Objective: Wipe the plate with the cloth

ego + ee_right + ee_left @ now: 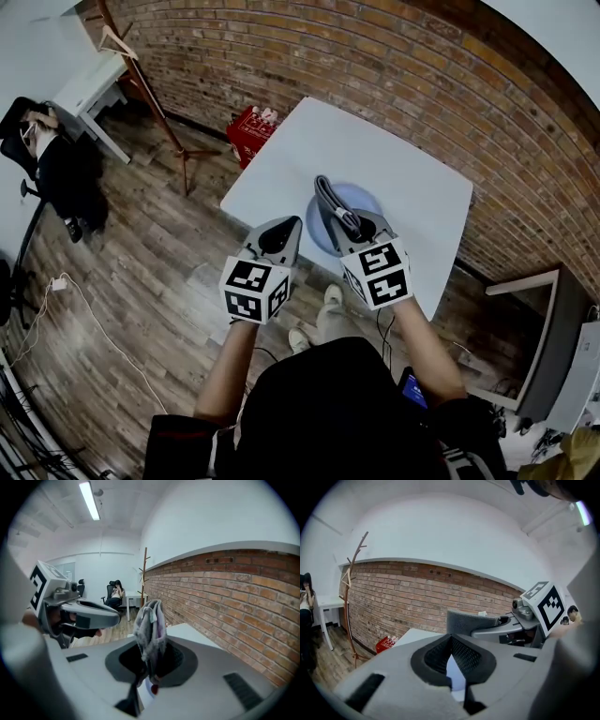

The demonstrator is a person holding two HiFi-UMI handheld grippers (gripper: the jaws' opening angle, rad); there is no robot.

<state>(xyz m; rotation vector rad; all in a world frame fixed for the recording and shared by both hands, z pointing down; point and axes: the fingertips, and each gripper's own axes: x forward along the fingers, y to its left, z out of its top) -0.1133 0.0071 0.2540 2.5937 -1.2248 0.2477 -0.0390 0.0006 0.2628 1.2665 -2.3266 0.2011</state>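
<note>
**Cloth poised, plate not yet wiped**

My right gripper [361, 225] clamps the folded grey cloth [333, 200] upright over the round pale-blue plate [367, 201], which lies on the white square table [412, 178]. My left gripper [281, 230], its jaws closed on nothing, hovers beside the plate's left rim. I judge the wiping is all still to do.

The desk [422, 192] lies bare beyond the plate [368, 199] and to its right — open passage there. The cloth [333, 202] stands upright in the right claw [354, 225] over the plate, blocking its middle. The left claw [286, 225], jaws together, crowds the plate's left rim. A brick wall [375, 75] runs close behind the desk.
</note>
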